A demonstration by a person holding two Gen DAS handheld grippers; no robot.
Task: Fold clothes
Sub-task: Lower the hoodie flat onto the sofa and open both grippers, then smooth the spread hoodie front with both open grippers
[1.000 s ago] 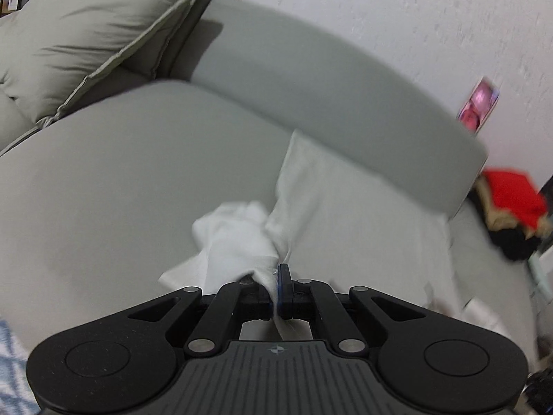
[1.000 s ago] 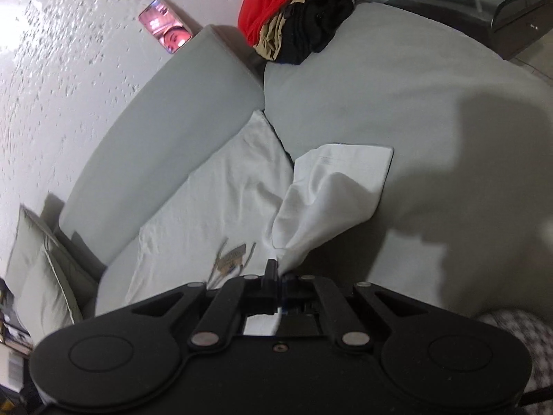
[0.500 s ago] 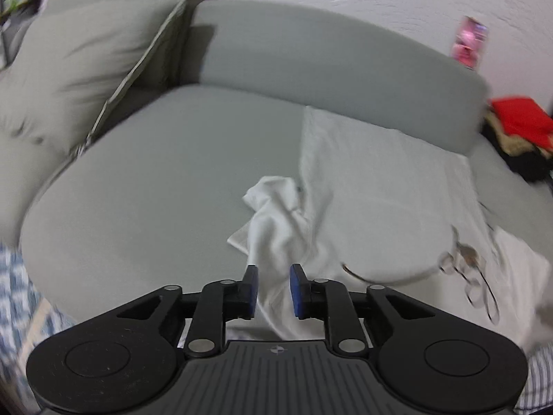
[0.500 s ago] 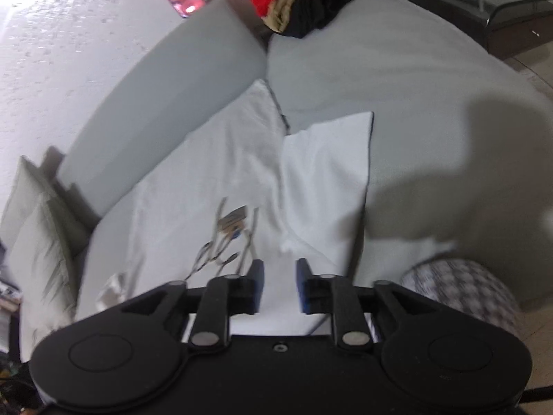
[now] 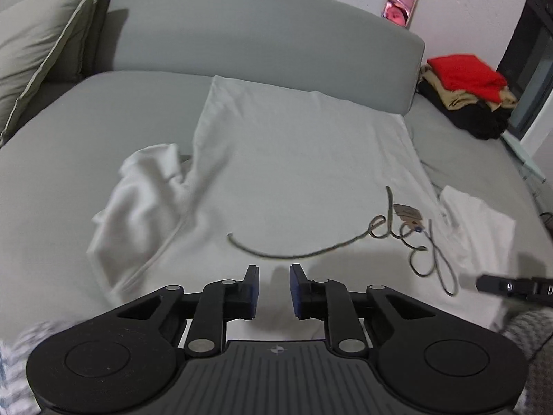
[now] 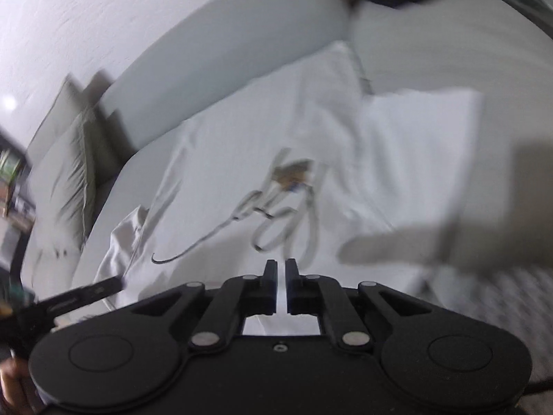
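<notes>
White garment (image 5: 293,159), grey sofa (image 5: 262,45), red clothes (image 5: 463,72)

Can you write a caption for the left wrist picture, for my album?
Open black tongs hover over a white cloth garment spread on a grey fabric sofa.

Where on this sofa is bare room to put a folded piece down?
Bare grey seat lies left of the white shirt, bordered by the cushions. Crowded: the shirt's middle and right, with the hanging cord, and the far right corner by the clothes pile.
</notes>
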